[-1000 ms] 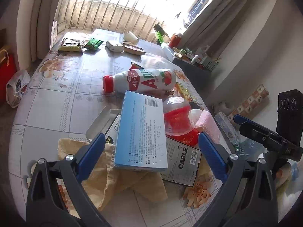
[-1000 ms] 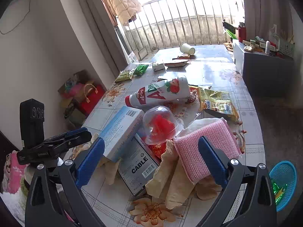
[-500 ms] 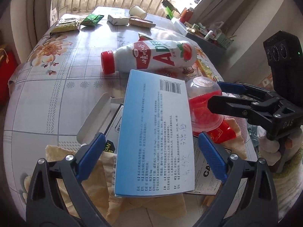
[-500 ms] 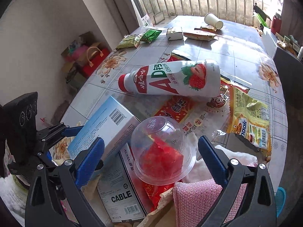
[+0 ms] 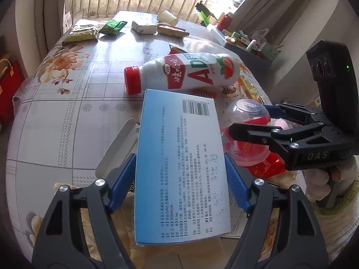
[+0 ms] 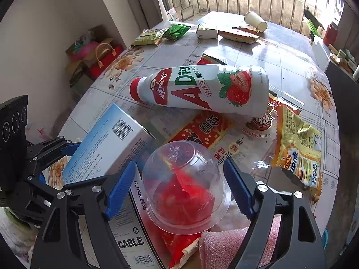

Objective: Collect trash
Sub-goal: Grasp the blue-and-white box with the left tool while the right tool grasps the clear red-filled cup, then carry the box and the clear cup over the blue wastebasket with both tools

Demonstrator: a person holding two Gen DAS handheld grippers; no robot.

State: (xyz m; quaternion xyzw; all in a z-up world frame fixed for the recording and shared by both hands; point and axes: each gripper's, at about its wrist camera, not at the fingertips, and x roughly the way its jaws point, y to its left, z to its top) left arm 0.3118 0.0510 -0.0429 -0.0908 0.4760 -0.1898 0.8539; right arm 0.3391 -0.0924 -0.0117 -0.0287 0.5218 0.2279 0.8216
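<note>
Left wrist view shows the flowered desk [image 5: 56, 116] covered in trash. A white strawberry drink bottle [image 5: 190, 74] lies on its side farther back. Nearer, the left gripper [image 5: 180, 180] has its blue fingers [image 5: 122, 181] pressed on both sides of a blue box [image 5: 179, 168], grasping it. Right of the box, the right gripper [image 6: 180, 186] sits spread around a clear dome cup [image 6: 184, 183], fingers [image 6: 237, 188] not touching it.

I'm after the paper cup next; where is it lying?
The paper cup lies on its side at the table's far end by the window bars, just beyond the brown wrapper, right of the white box.
</note>
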